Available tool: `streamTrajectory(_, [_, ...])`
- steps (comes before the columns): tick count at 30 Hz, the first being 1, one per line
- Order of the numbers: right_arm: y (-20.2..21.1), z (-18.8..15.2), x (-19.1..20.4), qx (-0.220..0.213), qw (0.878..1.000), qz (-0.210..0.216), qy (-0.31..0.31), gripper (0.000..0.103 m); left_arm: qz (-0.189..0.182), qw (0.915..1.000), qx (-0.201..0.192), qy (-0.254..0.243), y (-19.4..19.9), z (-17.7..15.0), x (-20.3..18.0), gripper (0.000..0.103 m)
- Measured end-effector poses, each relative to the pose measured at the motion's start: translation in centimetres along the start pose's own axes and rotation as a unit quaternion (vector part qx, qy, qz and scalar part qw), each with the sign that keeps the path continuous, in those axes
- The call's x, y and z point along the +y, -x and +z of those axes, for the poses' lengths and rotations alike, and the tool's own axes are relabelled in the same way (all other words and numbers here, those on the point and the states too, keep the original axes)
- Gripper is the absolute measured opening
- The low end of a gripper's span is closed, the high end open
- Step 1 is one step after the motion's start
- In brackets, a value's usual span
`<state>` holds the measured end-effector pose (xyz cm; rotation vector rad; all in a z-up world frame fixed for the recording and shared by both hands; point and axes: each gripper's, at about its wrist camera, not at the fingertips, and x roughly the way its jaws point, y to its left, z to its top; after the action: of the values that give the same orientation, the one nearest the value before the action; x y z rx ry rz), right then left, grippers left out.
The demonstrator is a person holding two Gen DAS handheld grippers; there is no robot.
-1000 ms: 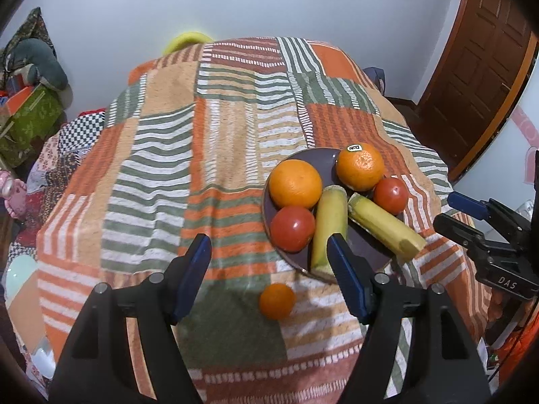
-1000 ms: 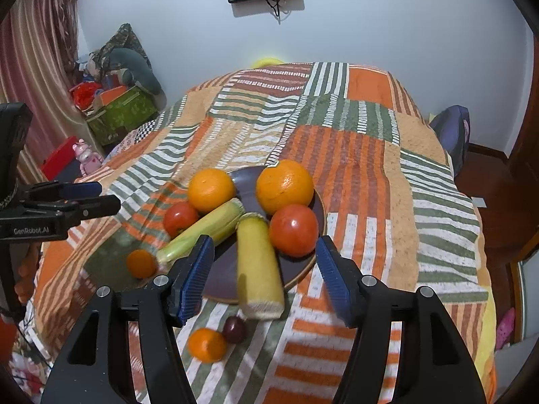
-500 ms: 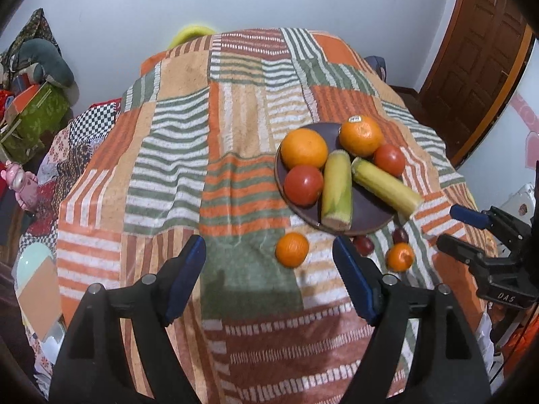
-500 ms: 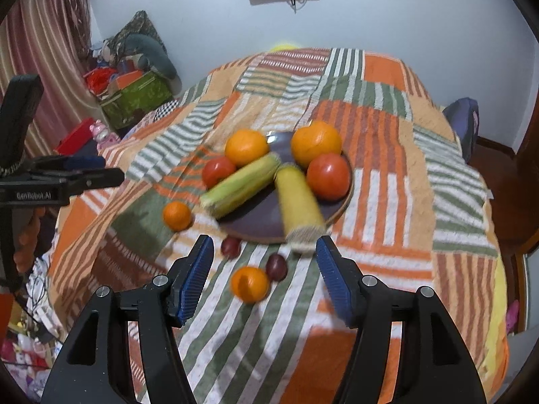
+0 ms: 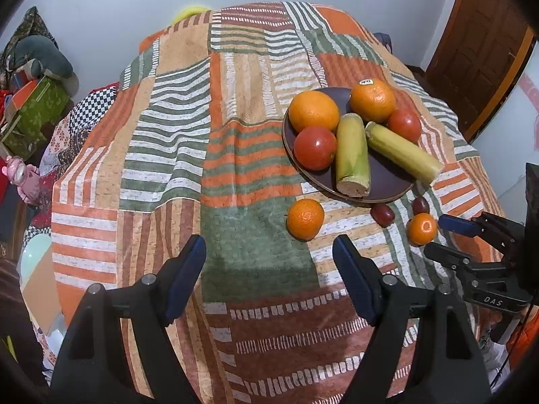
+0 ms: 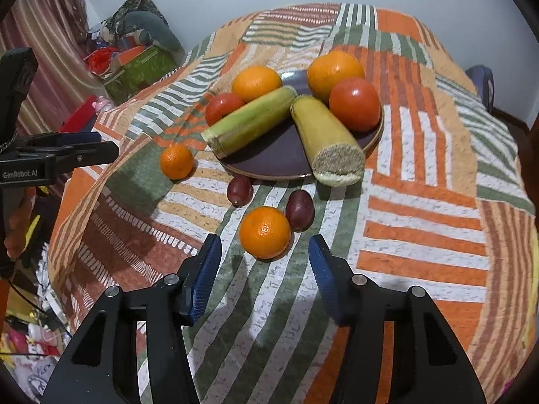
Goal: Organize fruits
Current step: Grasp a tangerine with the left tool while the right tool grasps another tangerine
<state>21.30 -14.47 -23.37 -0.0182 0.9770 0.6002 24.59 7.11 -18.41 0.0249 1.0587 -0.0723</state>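
A dark plate (image 5: 387, 181) (image 6: 269, 158) on the striped patchwork cloth holds two oranges (image 5: 314, 110), two tomatoes (image 5: 315, 148) and two corn cobs (image 5: 352, 156). In front of it lie two small tangerines (image 5: 305, 219) (image 6: 265, 231) and two dark plums (image 6: 240, 190). My left gripper (image 5: 269, 259) is open and empty, just short of the left tangerine. My right gripper (image 6: 264, 262) is open and empty, its blue fingertips (image 6: 210, 252) either side of the near tangerine, not touching it. The right gripper also shows in the left wrist view (image 5: 448, 239).
The cloth covers a bed or table (image 5: 235, 67) that drops off at all edges. A wooden door (image 5: 481, 50) stands at right. Clutter, a green box (image 6: 141, 70) and toys lie on the floor at left. The left gripper shows in the right wrist view (image 6: 64, 151).
Both grippers have pulled back and lowered toward the near edge; the plate has receded in both views, and the tangerines and plums in front of it have come into view.
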Motion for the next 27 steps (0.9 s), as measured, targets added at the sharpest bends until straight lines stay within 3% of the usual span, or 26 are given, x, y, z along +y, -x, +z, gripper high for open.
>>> streamTrajectory(5, [-0.9, 0.2, 0.2, 0.008, 1.0, 0.002, 0.002, 0.048, -0.001, 0.9998, 0.011, -0.014, -1.5, 0.2, -0.6, 0.078])
streamTrajectory(8, [-1.1, 0.4, 0.3, 0.008, 1.0, -0.001, 0.008, 0.032, -0.005, 0.9996, 0.018, -0.019, -2.5, 0.4, -0.8, 0.077])
streamTrajectory(18, [0.4, 0.4, 0.1, -0.004, 1.0, 0.021, 0.007, 0.032, -0.033, 0.9979, 0.041, -0.039, -5.2, 1.1, -2.1, 0.064])
streamTrajectory(27, [1.5, 1.1, 0.0, -0.024, 0.999, 0.02, 0.009, 0.032, -0.044, 0.9968, 0.063, -0.024, -7.6, 1.8, -2.3, 0.051])
